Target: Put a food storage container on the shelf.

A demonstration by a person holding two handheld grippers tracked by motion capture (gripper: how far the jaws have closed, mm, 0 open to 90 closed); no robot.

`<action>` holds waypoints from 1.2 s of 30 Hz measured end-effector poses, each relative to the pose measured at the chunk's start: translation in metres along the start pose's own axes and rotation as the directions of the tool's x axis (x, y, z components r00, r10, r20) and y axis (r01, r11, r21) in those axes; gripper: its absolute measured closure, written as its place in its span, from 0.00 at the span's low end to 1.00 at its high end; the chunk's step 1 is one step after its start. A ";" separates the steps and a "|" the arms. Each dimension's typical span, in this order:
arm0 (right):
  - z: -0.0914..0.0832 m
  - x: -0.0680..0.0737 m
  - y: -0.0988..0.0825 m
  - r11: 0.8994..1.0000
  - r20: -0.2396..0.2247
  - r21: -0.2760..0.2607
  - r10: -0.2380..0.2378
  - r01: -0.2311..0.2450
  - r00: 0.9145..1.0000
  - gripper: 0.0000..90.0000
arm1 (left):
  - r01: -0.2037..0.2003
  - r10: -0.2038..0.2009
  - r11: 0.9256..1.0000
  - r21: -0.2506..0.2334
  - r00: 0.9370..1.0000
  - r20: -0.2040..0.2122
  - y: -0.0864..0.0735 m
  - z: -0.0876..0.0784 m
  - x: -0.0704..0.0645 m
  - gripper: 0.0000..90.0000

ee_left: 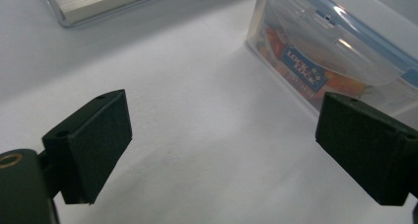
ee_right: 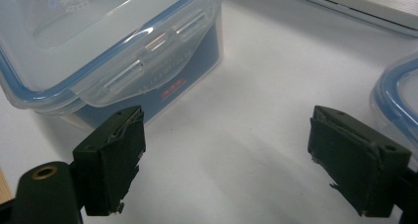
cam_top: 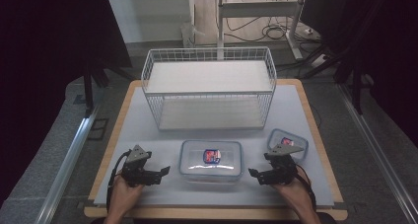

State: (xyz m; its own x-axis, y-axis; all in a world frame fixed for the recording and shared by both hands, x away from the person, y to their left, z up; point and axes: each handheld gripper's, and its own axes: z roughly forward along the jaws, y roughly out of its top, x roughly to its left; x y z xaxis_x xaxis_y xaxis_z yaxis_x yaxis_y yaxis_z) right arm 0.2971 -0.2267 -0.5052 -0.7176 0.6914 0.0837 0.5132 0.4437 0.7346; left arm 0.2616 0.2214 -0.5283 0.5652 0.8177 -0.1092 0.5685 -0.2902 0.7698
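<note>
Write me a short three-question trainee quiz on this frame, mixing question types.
1. True or false: the left tongs are clamped on the large clip-lid container.
2. Which stands farthest from the person? A) the wire shelf rack B) the large clip-lid container C) the small container
3. What lies between the jaws of the right tongs?

Key
1. False: both pairs of tongs stand open beside it, one on each side.
2. A
3. Nothing; bare white table shows between them.

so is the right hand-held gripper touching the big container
Apart. The right gripper view shows the right hand-held gripper with open jaws and bare table between its left pad and the big container.
</note>
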 end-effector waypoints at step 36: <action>0.021 0.016 0.040 0.993 -0.214 0.072 0.105 -0.091 0.971 0.09 | 0.035 -0.075 0.993 0.116 0.930 0.360 0.058 0.042 -0.018 0.00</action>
State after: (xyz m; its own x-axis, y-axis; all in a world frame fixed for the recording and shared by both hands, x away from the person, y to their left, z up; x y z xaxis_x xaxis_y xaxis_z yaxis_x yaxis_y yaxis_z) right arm 0.3158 -0.1860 -0.4883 -0.7439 0.5961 0.3021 0.6091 0.4189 0.6734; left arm 0.3091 0.1691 -0.5079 0.6982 0.6034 -0.3852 0.6535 -0.3176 0.6871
